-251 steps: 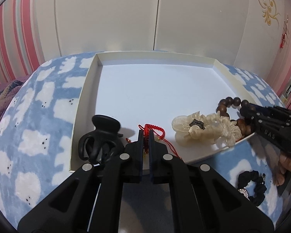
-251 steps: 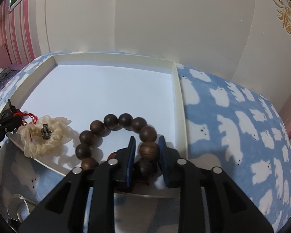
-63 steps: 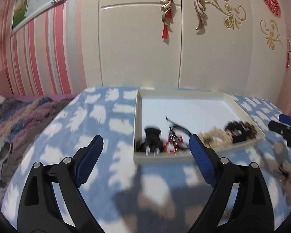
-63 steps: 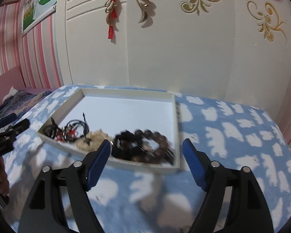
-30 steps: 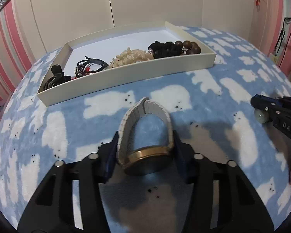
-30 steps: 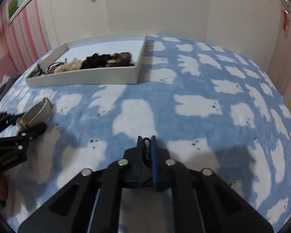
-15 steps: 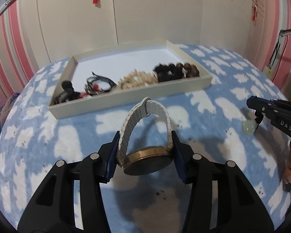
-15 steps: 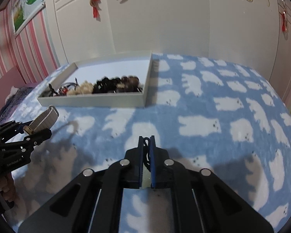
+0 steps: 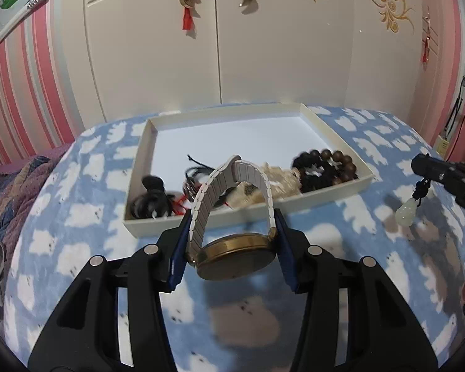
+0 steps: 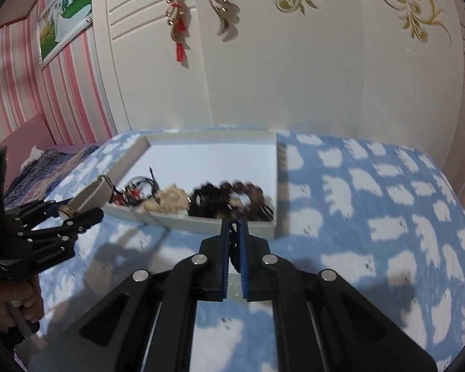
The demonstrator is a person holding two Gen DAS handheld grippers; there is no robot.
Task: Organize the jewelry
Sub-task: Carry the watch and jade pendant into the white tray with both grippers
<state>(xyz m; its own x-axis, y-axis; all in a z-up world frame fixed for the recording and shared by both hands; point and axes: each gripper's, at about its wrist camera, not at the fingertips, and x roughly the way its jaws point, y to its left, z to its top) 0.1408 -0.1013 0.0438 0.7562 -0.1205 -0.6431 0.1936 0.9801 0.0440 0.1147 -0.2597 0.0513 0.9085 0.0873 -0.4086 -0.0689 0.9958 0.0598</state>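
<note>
Since a second ago I've lifted both grippers off the blue cloud-print blanket (image 9: 77, 223) toward the shallow white cardboard tray (image 9: 334, 193). My left gripper (image 9: 232, 248) clamps the bronze-cased watch with pale link band (image 9: 237, 255) just before the tray, angled down. My right gripper (image 10: 234, 249) pinches the dark cord of the pale green gourd pendant (image 9: 406, 212), dangling right of the tray.

You are in a home bedroom. Pink striped wallpaper (image 9: 31, 86), a white wardrobe (image 9: 220, 46) with gilt scrollwork, and a bed under a blue cloud-print blanket (image 9: 77, 217) show it.
</note>
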